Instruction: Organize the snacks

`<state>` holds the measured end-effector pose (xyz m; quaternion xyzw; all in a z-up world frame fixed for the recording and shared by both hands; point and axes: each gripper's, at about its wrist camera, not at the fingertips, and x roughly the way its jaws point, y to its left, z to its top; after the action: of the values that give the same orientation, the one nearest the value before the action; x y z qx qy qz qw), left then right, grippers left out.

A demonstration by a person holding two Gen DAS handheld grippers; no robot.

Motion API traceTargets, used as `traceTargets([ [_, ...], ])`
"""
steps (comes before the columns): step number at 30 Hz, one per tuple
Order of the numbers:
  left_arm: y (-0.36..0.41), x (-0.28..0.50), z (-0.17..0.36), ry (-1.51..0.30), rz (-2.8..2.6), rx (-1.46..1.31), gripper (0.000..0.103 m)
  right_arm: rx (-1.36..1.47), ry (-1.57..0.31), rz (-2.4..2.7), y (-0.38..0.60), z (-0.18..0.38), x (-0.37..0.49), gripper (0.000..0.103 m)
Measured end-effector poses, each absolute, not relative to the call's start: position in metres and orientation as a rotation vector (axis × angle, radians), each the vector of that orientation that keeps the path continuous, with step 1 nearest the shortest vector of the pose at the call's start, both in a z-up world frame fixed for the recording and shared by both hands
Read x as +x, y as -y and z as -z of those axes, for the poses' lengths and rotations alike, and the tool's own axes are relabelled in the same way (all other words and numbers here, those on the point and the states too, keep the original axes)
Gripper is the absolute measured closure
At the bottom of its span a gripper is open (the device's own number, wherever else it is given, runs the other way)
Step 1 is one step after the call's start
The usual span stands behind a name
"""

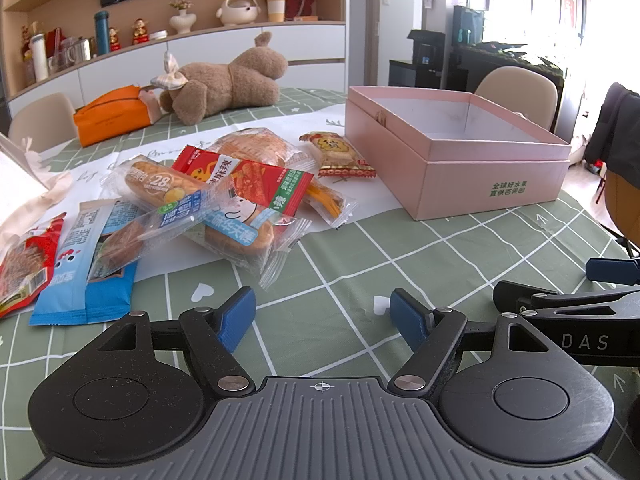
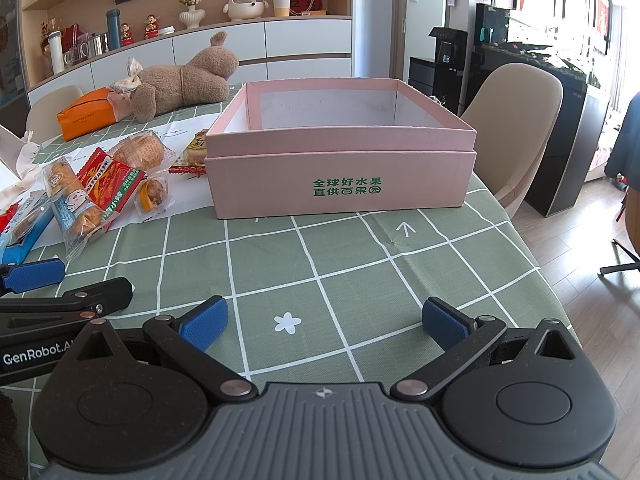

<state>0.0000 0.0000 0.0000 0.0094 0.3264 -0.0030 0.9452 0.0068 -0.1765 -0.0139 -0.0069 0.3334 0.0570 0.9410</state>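
Two grippers sit low over the green checked counter [image 2: 360, 264]. Your left gripper [image 1: 322, 318] has its blue fingers [image 1: 237, 319] wide, holding nothing. Your right gripper [image 2: 322, 324] has its fingers wide too, and empty. The snacks [image 1: 224, 196] lie in a pile on the counter, left of the open pink box [image 2: 340, 184]. A teddy bear [image 1: 228, 80] lies behind them.

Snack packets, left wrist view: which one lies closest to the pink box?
The small yellow and red cracker packet. It lies alone right beside the pink box, apart from the overlapping pile of bread packets further left.
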Motion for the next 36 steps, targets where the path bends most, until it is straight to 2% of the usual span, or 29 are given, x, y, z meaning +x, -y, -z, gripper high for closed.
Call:
traceTargets([
  [6, 0.000, 0.000, 0.000, -0.664, 0.007, 0.022, 0.023, -0.014, -0.680, -0.117, 0.177, 0.014, 0.007, 0.000],
  [9, -0.005, -0.004, -0.003, -0.685, 0.056, 0.029, 0.026, -0.010, -0.683, -0.116, 0.176, 0.013, 0.007, 0.000],
  [13, -0.034, -0.012, -0.020, -0.722, 0.052, -0.018, 0.031, -0.030, -0.852, -0.138, 0.167, 0.005, 0.020, 0.000],
  [22, -0.187, -0.025, -0.053, -0.634, -0.449, -0.178, 0.034, 0.020, -0.875, -0.004, 0.150, 0.002, 0.016, 0.000],
  [28, -0.270, -0.033, -0.038, -0.723, -0.645, -0.305, 0.035, -0.022, -0.910, -0.094, 0.128, -0.004, 0.025, 0.003],
  [30, -0.275, -0.031, -0.032, -0.752, -0.606, -0.335, 0.035, -0.042, -0.919, -0.156, 0.111, -0.011, 0.029, 0.012],
  [36, -0.232, -0.032, -0.032, -0.758, -0.384, -0.258, 0.038, -0.083, -0.826, -0.249, 0.061, -0.048, 0.038, 0.012],
])
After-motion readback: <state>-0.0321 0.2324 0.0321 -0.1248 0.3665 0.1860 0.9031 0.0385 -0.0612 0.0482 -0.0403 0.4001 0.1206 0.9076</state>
